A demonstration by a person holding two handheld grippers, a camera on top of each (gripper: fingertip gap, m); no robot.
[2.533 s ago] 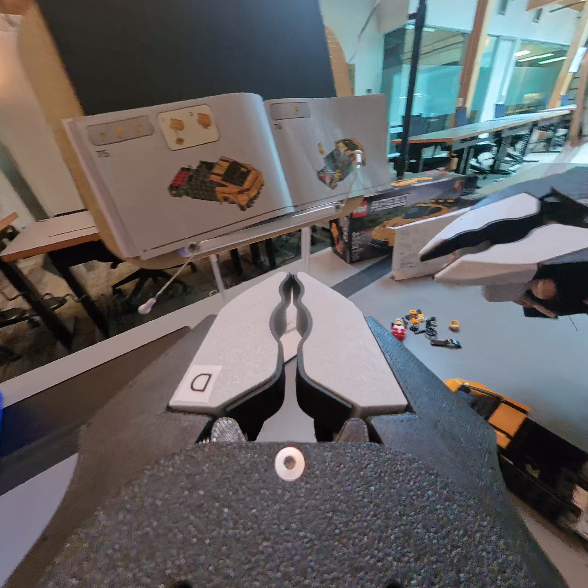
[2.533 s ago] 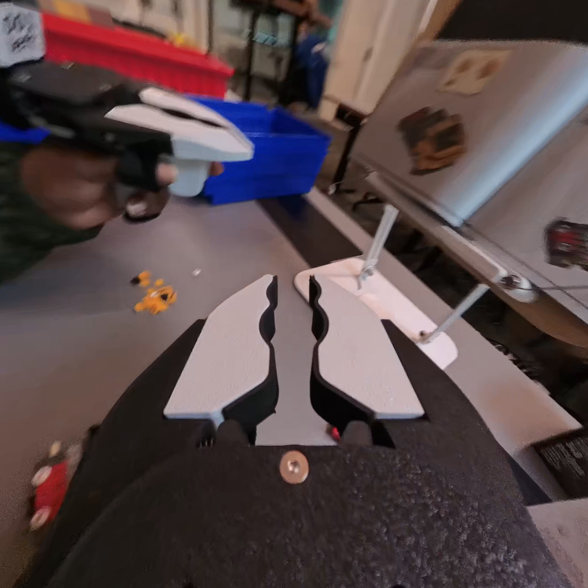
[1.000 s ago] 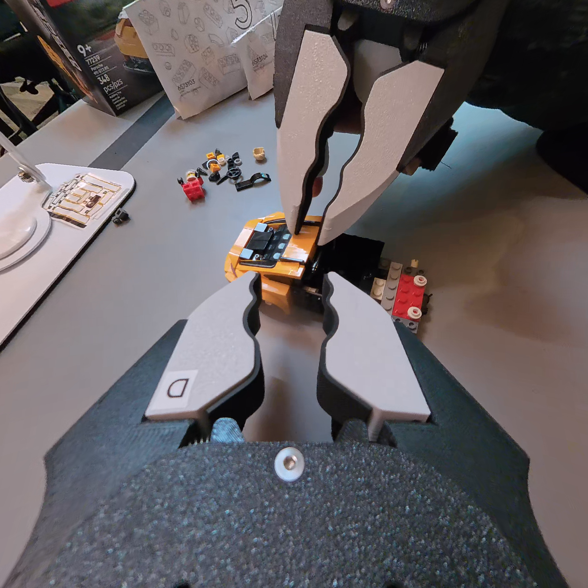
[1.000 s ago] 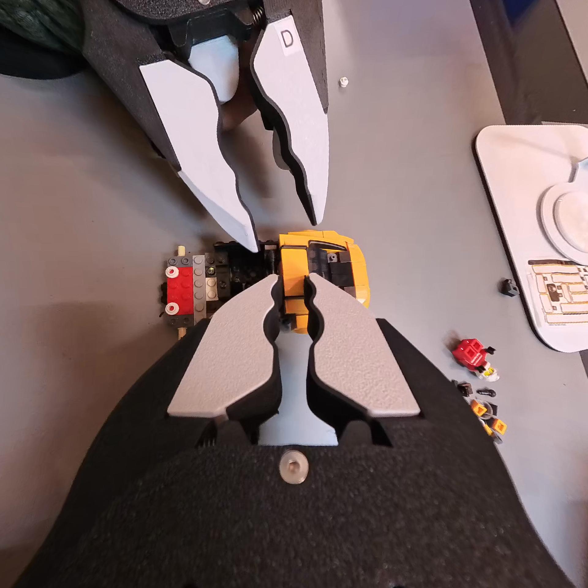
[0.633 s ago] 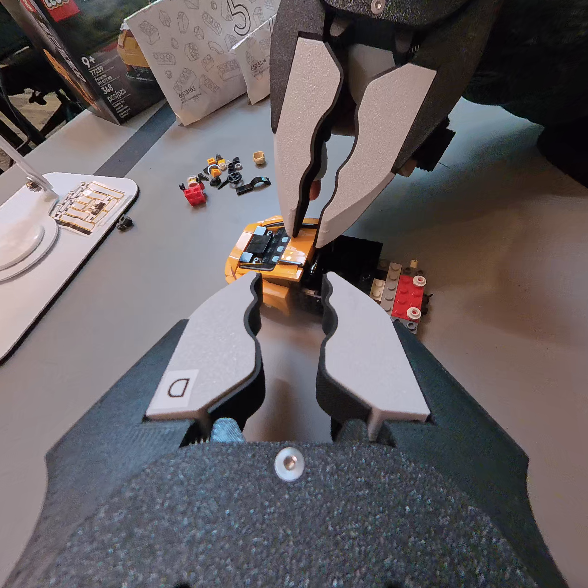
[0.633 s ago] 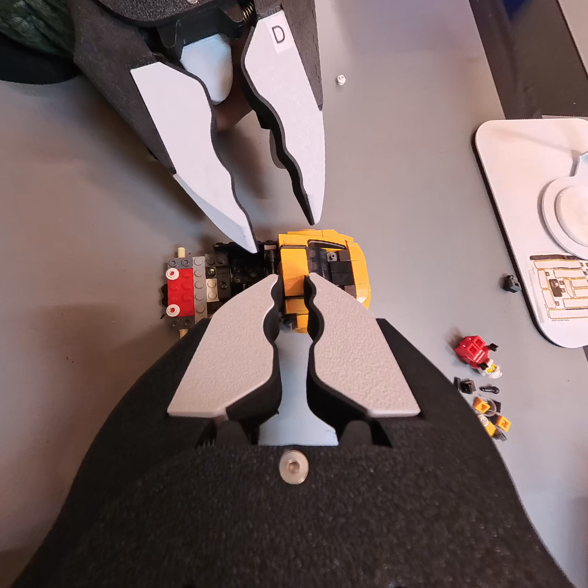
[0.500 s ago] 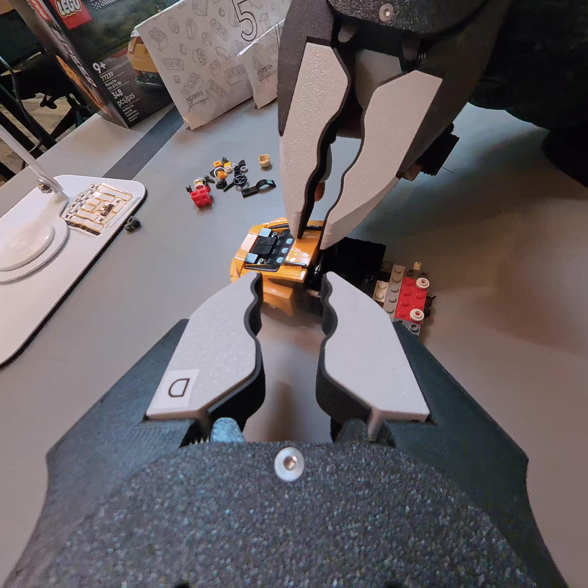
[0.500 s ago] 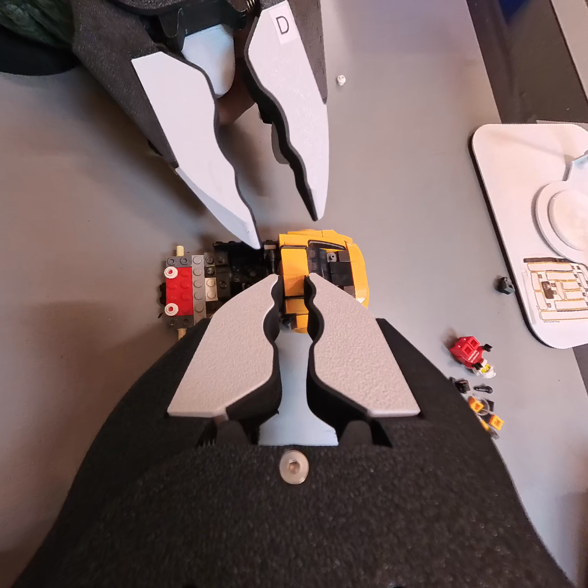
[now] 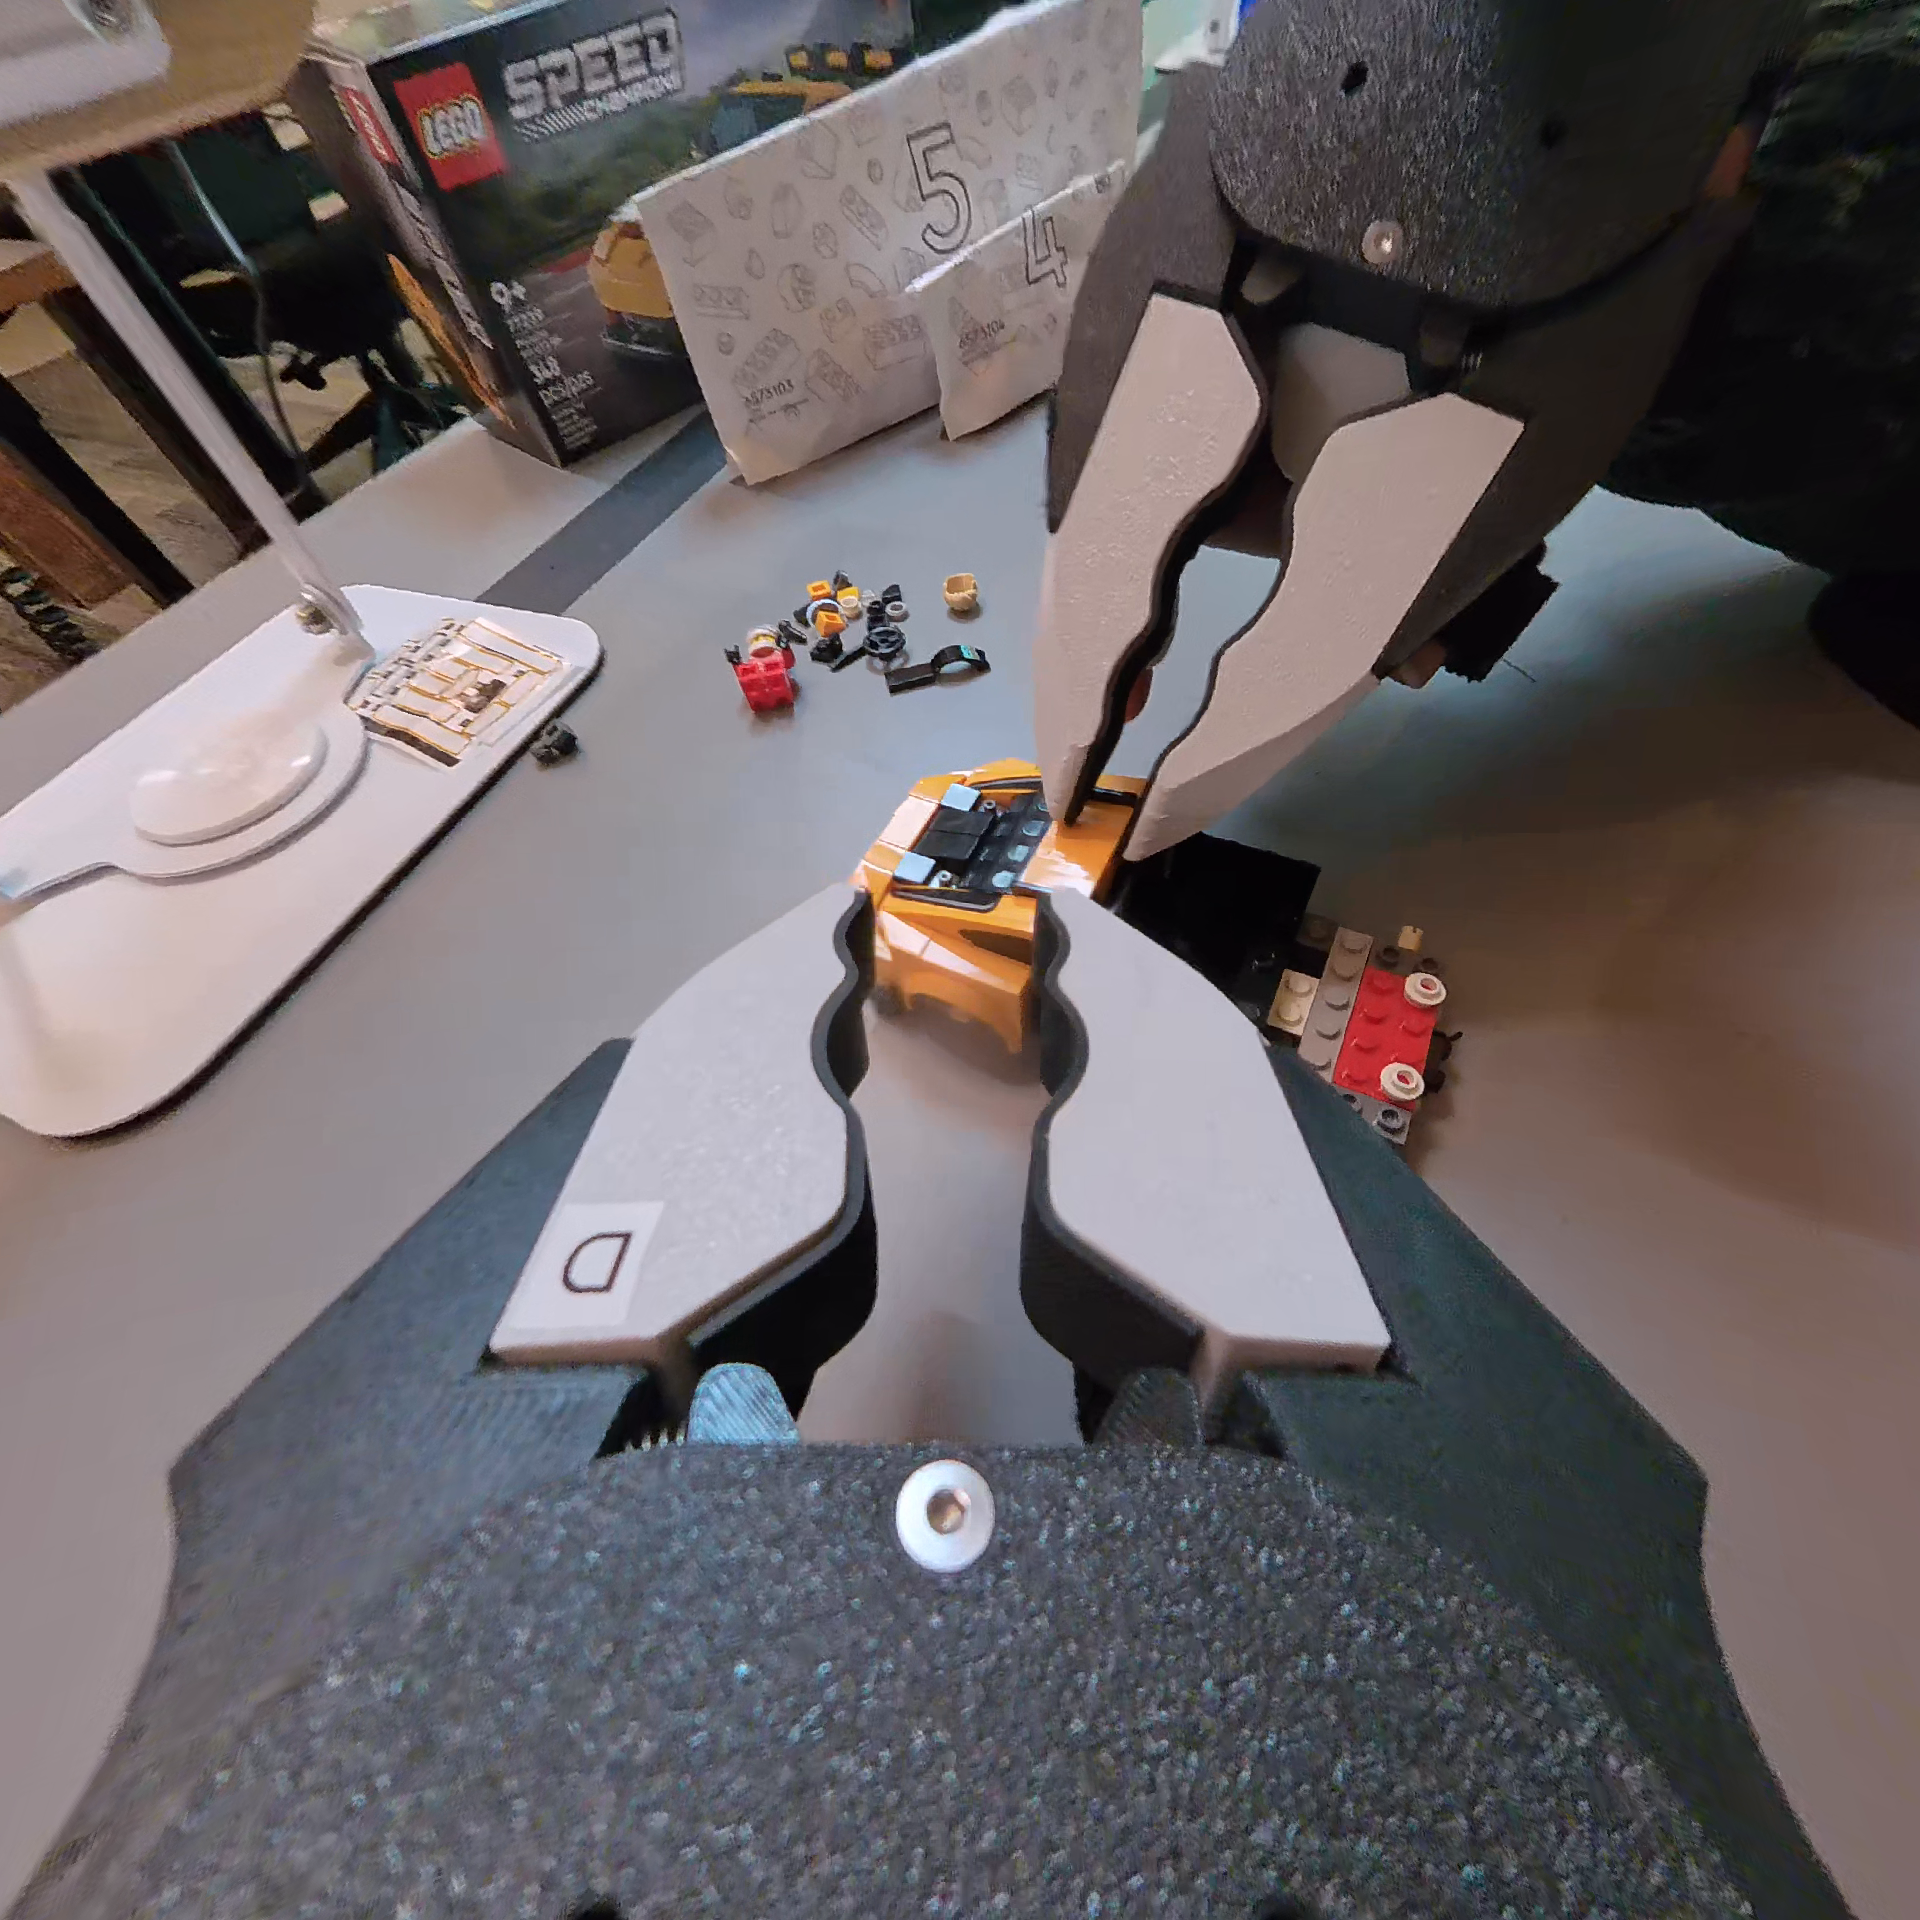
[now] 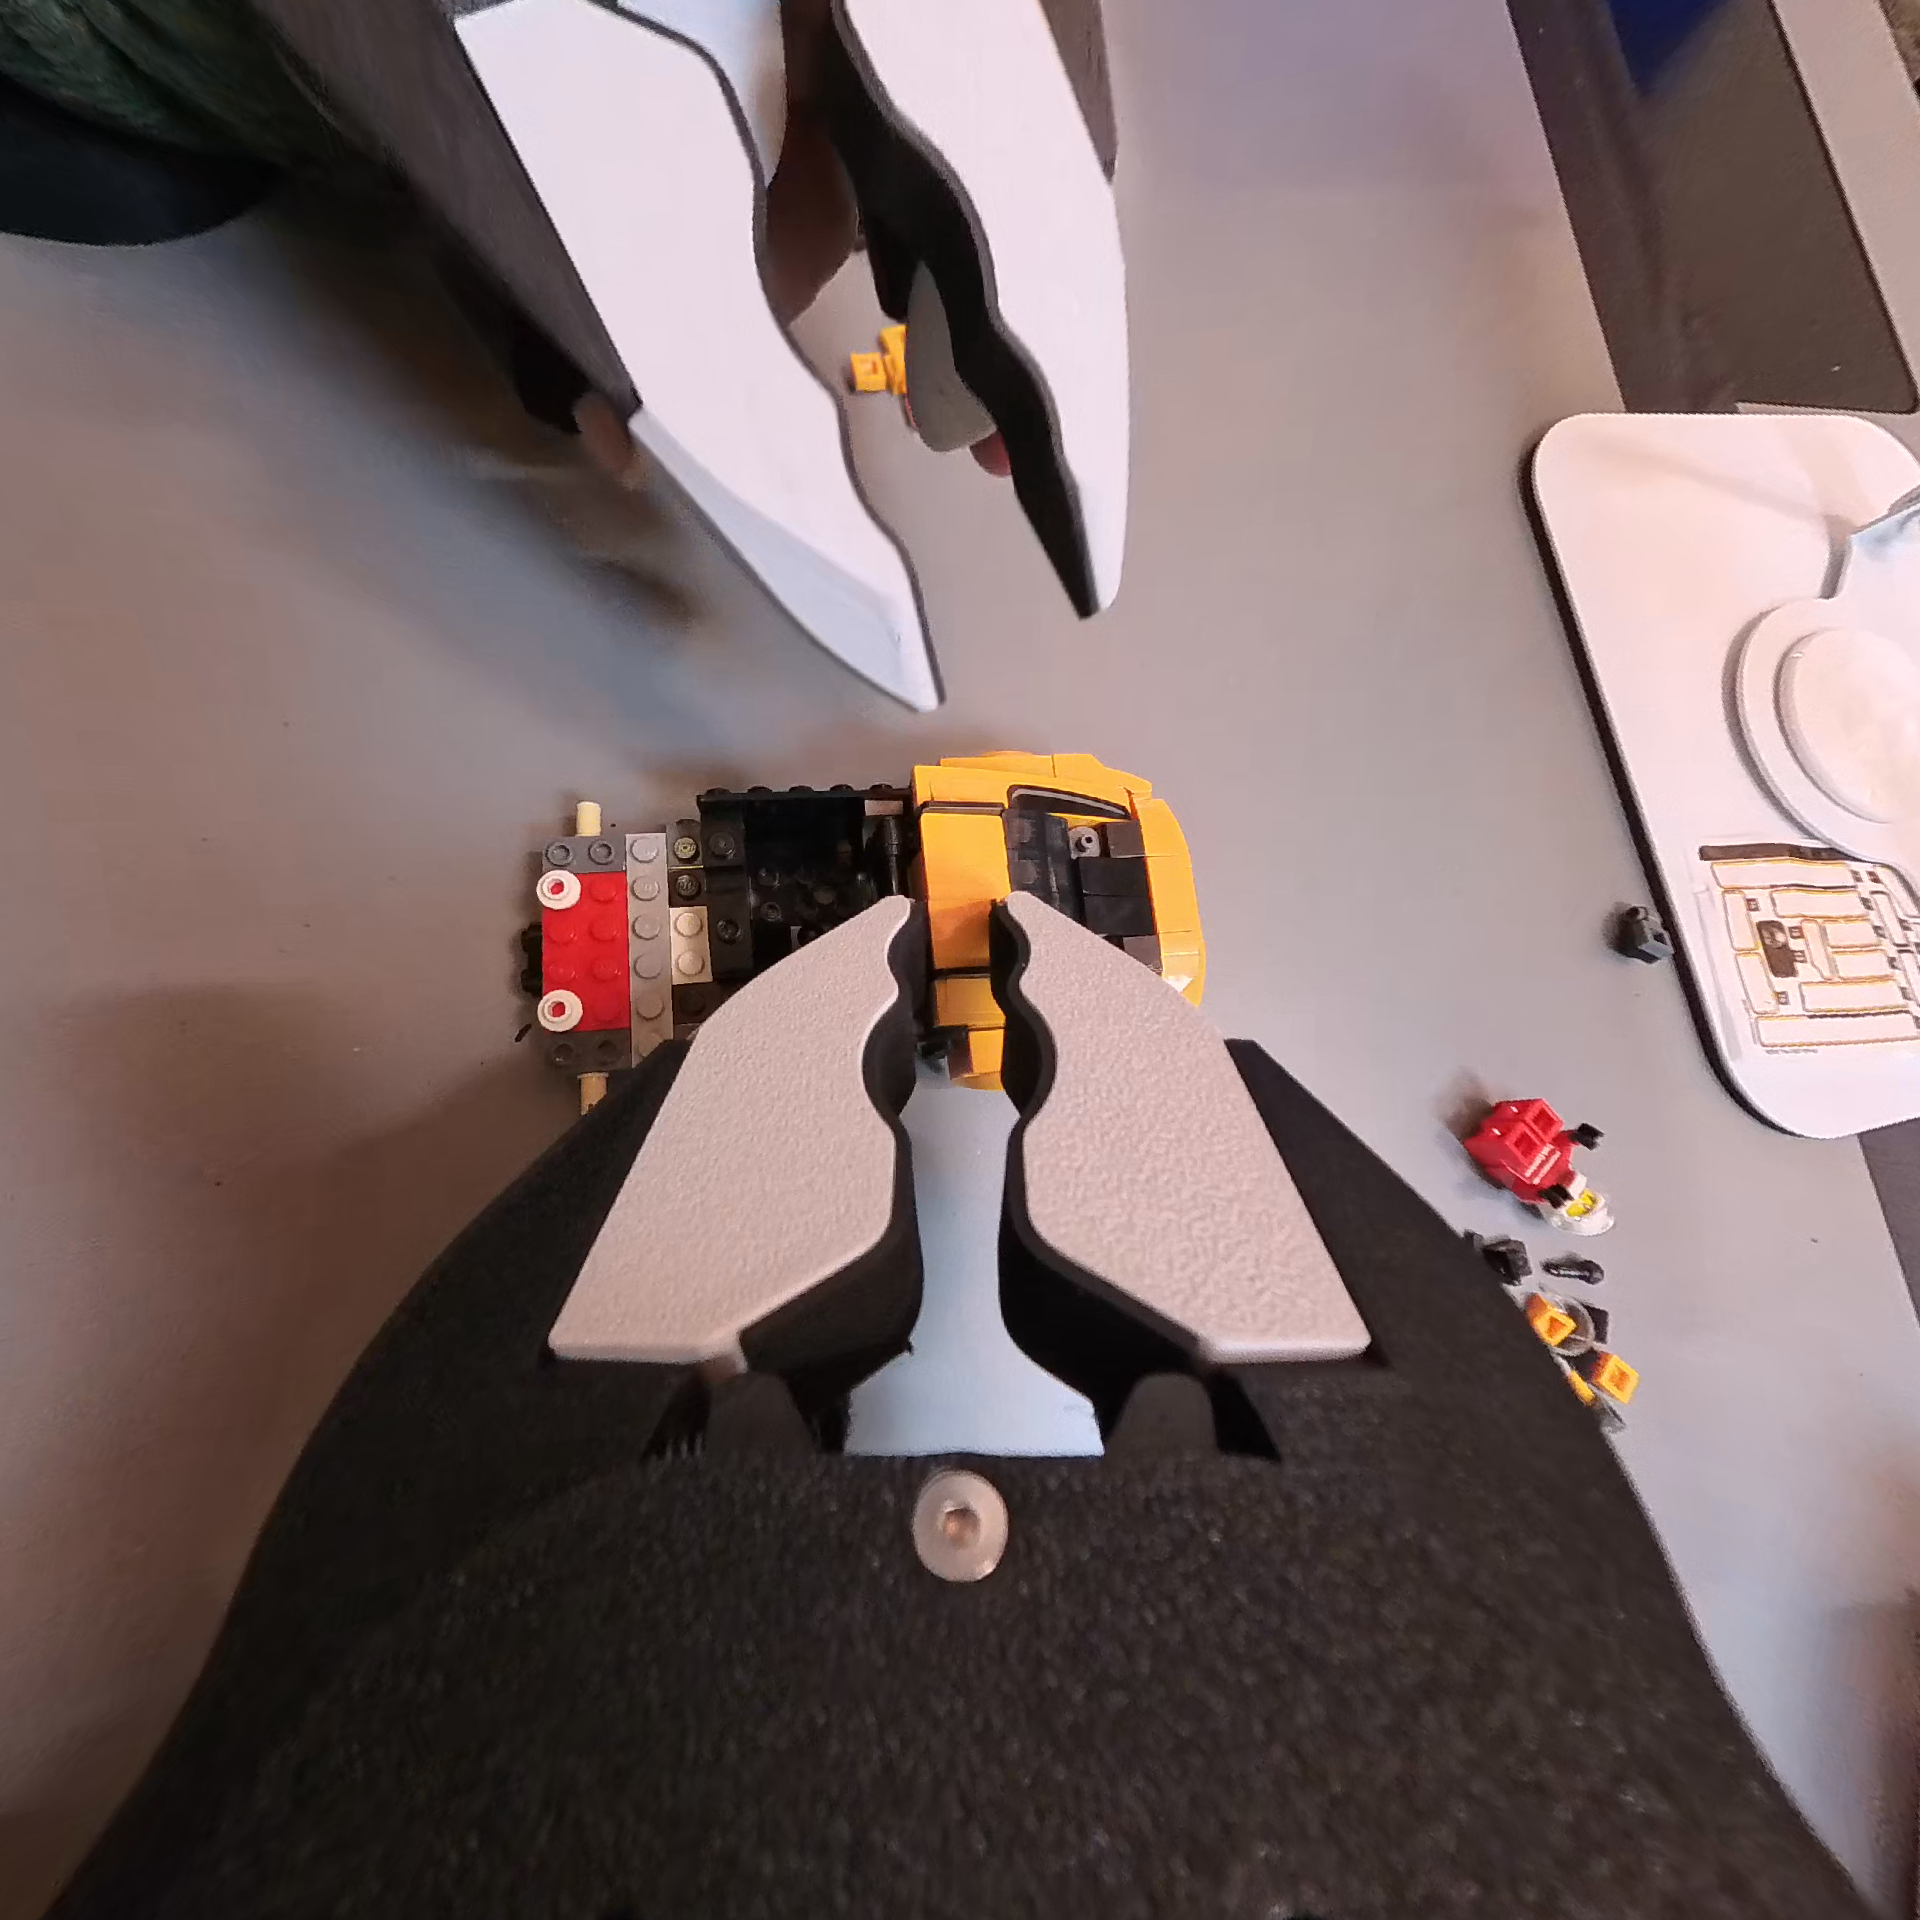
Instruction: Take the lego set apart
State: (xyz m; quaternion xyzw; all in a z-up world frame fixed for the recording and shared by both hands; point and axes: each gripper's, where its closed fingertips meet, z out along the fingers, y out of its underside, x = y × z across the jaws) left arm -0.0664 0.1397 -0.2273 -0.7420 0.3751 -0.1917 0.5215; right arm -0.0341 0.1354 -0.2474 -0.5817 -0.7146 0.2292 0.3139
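Note:
A part-built lego car lies on the grey table, with an orange body at one end and a bare black, grey and red chassis at the other. My right gripper comes down onto the orange body, its jaws narrowly apart and closed on an orange strip. It also shows in the left wrist view, tips on the car's roof. My left gripper is open and empty, just short of the car. In the right wrist view its tips hang clear of the car's far side.
A white stand base with a sticker sheet lies to one side, with a small black piece beside it. Several loose small pieces and a red block lie near. A lego box and paper bags stand behind. The red block is about equally far from each gripper, around 15 centimetres. It is also in sight in the left wrist view.
My left gripper has drawn back from the car, so its tips no longer touch the car's edge. My right gripper has stayed on the orange body. The car has not moved.

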